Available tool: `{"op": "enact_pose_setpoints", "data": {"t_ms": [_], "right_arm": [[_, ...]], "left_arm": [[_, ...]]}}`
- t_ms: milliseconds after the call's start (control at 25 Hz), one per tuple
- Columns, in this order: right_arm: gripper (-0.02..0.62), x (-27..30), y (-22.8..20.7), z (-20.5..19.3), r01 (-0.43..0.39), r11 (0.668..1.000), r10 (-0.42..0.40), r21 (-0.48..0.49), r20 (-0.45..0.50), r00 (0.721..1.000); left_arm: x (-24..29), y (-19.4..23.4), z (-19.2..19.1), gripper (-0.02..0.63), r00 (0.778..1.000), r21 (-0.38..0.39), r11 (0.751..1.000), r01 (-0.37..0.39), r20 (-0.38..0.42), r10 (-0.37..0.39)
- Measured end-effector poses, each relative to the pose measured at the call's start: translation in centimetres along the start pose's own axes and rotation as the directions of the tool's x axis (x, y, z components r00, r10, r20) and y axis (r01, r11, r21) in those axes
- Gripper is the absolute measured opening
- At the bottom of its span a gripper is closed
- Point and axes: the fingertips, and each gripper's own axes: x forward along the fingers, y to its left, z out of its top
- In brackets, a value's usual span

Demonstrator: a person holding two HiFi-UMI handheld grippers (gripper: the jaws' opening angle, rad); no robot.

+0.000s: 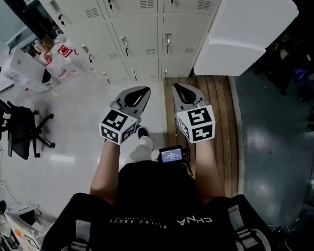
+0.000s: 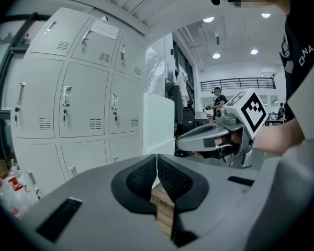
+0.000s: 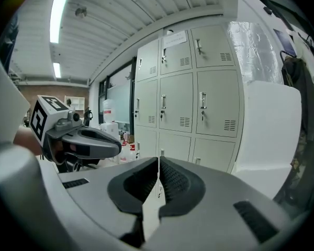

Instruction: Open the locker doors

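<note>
A bank of cream metal lockers (image 1: 141, 30) stands ahead, its doors closed, each with a small handle and vent slots. The same lockers (image 2: 78, 109) fill the left of the left gripper view, and these lockers (image 3: 191, 109) fill the middle of the right gripper view. My left gripper (image 1: 137, 94) is held out in front, shut with nothing between its jaws. Beside it my right gripper (image 1: 182, 91) is also shut and empty. Both are well short of the doors, over the floor.
A big white block (image 1: 246, 27) leans against the lockers' right end. Bottles and white bags (image 1: 57, 56) crowd the floor at the left, with a black office chair (image 1: 18, 132) nearer. Wooden boards (image 1: 220, 119) lie under the right gripper. A small screen device (image 1: 171, 155) hangs at my waist.
</note>
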Motion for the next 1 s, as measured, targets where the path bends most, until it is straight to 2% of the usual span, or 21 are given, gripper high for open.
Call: {"op": "enact_pose_setpoints", "data": {"t_ms": [320, 560, 800, 1000], "right_arm": [[0.032, 6.4, -4.7, 1.5, 0.051, 0.998, -0.052, -0.035, -0.031, 0.998], [0.032, 12.6, -9.4, 5.8, 0.122, 0.992, -0.122, -0.012, 0.016, 0.992], [0.032, 18.2, -11.7, 9.1, 0.164, 0.986, -0.164, -0.012, 0.033, 0.986], [0.032, 20.2, -12.5, 9.5, 0.199, 0.98, -0.199, -0.028, 0.01, 0.98]], "left_arm": [[6.4, 6.8, 1.0, 0.02, 0.999, -0.016, 0.999, 0.034, 0.032, -0.034], [11.4, 13.0, 3.9, 0.02, 0.994, 0.015, 0.995, 0.094, 0.056, -0.095], [14.6, 19.3, 6.0, 0.02, 0.989, 0.033, 0.992, 0.119, 0.079, -0.121], [16.5, 21.5, 6.1, 0.02, 0.984, 0.018, 0.988, 0.153, 0.089, -0.154]]}}
